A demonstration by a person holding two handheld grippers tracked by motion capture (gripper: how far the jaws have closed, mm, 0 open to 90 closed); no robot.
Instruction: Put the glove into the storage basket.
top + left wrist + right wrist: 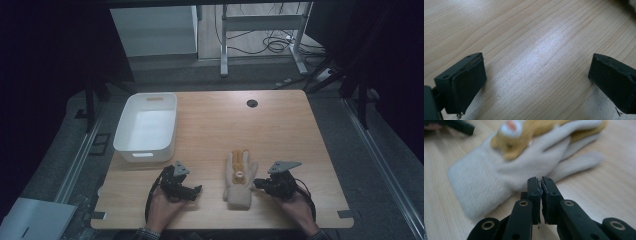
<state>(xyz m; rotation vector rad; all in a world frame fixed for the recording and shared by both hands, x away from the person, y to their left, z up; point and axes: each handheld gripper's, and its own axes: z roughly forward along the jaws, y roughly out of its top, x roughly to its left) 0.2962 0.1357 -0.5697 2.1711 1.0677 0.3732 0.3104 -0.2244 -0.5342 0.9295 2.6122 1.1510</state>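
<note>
If you push your right gripper [259, 183] in with its jaws pressed together, the soft cream knitted glove with the orange animal patch [239, 178] may just slide. It lies between your grippers, fingers pointing away from you toward the white plastic bin's [146, 127] end. Your left gripper [196, 190] stands spread wide, holding nothing.

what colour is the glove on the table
Cream-white glove with an orange-tan plush patch on top; clearest in the right gripper view.

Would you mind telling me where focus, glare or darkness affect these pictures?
High view: dark surroundings, light pooled on the table. Left gripper view: a pale sheen across the wood, jaws sharp. Right gripper view: jaws sharp, the glove behind them soft and blurred.
</note>
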